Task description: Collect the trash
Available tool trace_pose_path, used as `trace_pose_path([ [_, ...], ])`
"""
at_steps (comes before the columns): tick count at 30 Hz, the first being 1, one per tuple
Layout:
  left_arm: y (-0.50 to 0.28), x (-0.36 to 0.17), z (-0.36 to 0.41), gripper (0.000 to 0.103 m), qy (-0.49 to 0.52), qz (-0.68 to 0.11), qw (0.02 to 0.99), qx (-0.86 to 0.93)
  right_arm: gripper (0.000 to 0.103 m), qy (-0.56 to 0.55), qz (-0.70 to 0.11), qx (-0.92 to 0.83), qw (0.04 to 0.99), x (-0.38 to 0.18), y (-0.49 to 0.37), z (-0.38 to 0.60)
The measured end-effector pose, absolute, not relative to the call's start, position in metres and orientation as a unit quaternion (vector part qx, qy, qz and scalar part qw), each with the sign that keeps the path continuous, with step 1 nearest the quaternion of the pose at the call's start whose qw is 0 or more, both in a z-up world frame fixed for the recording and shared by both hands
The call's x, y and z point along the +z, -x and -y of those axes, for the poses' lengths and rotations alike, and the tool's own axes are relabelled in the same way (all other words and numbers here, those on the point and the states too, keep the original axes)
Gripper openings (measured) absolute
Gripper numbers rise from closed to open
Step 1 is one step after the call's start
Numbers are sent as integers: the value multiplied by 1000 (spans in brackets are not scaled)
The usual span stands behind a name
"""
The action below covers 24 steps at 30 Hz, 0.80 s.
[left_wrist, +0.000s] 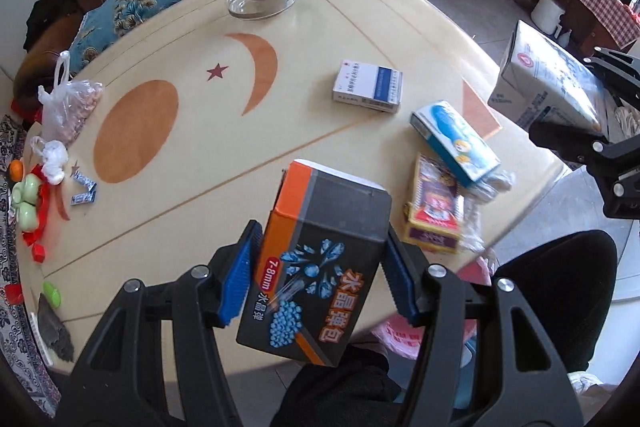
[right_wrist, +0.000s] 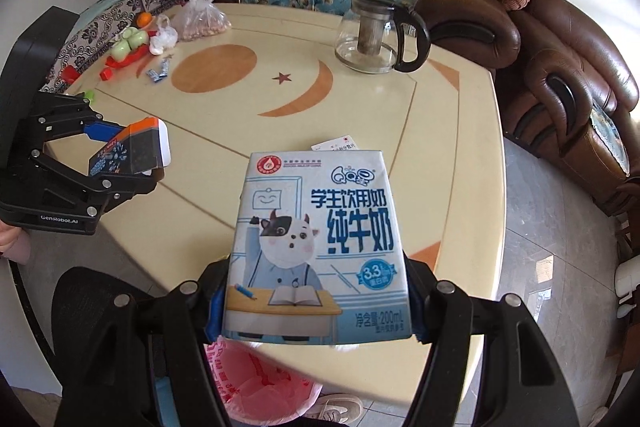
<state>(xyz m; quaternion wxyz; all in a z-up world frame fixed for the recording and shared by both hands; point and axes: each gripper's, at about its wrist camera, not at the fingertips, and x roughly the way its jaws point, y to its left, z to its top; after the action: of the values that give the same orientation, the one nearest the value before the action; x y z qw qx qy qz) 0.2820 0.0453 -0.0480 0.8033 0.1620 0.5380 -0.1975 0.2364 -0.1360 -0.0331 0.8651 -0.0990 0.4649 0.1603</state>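
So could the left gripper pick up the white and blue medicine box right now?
Probably not: the left gripper is shut on the orange and grey box, though the medicine box lies unobstructed.

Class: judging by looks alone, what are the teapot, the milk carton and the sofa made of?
Teapot: clear glass, see-through with glints; black handle probably plastic.
Milk carton: printed coated paperboard, folded edges and a slight sheen.
Sofa: brown leather or imitation, glossy and creased; which one cannot be told.

Left gripper (left_wrist: 316,273): black linkage frame, blue ribbed pads (left_wrist: 236,279) clamped against both sides of a held box.
Right gripper (right_wrist: 316,301): black frame, jaws closed on a carton's lower edges.
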Motion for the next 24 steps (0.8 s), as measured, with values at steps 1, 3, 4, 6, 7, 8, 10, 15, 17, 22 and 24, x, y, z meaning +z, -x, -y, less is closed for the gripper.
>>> trace_pose_path([
  [1, -279, -48, -46, 58, -161, -536, 805, -197, 64, 99, -463, 161, 866, -30, -231, 137],
  [3, -265, -39, -44, 58, -164, -532, 807, -198, 64, 101, -456, 165, 869, -23, -216, 136],
  [4, -257, -35, -43, 58, -162, -530, 809, -198, 64, 102, -453, 164, 870, -20, -210, 136],
  [6, -242, -29, -40, 58, -163, -527, 810, -199, 64, 105, -447, 167, 873, -14, -196, 136],
  [7, -237, -28, -38, 58, -163, -525, 811, -201, 64, 106, -444, 167, 874, -12, -189, 136],
  [8, -231, -27, -36, 58, -165, -524, 810, -204, 64, 107, -442, 168, 875, -9, -181, 137],
  [10, -217, -24, -31, 58, -171, -517, 812, -208, 64, 108, -439, 169, 876, -7, -171, 136],
  [15, -190, -22, -20, 58, -186, -514, 809, -217, 64, 112, -437, 172, 876, -4, -144, 136],
  [17, -181, -21, -16, 58, -190, -511, 809, -221, 64, 114, -436, 172, 876, -4, -135, 135],
  [22, -161, -21, -5, 58, -196, -507, 807, -232, 64, 117, -437, 175, 875, -5, -113, 134],
  [24, -153, -22, -1, 58, -199, -506, 805, -239, 64, 118, -438, 177, 874, -6, -105, 133],
])
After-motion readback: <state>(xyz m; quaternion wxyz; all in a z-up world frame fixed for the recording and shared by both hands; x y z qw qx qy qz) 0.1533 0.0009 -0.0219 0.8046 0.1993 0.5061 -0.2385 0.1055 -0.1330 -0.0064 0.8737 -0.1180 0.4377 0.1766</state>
